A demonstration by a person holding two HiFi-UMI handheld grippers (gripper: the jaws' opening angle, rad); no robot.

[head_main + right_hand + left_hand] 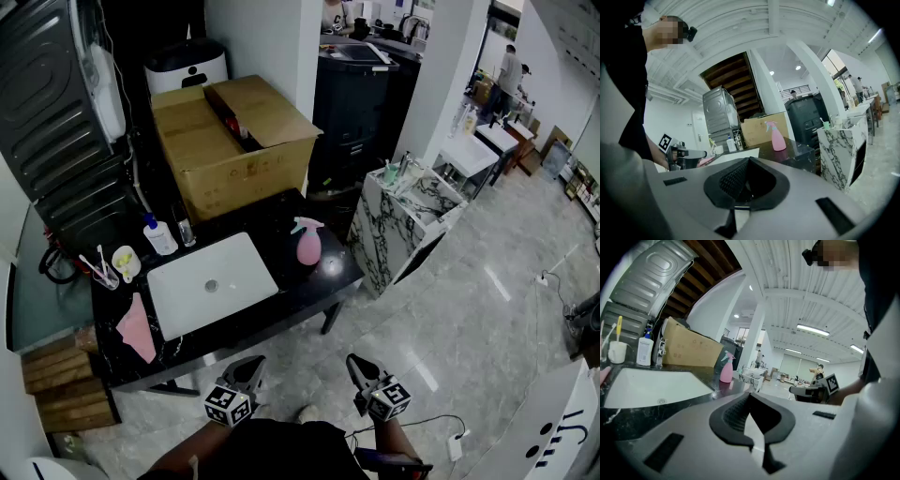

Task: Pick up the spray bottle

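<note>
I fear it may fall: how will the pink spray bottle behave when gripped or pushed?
The pink spray bottle stands upright on a narrow base, so a high push would probably tip it. Its smooth plastic body may be slippery. How full it is cannot be seen.

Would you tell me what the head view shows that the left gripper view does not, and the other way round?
Only the head view shows the stacked wooden boards beside the table and the marker cube on the left gripper. Only the left gripper view shows the ceiling lights. Both show the pink spray bottle, the white laptop, the cardboard box and the right gripper.
</note>
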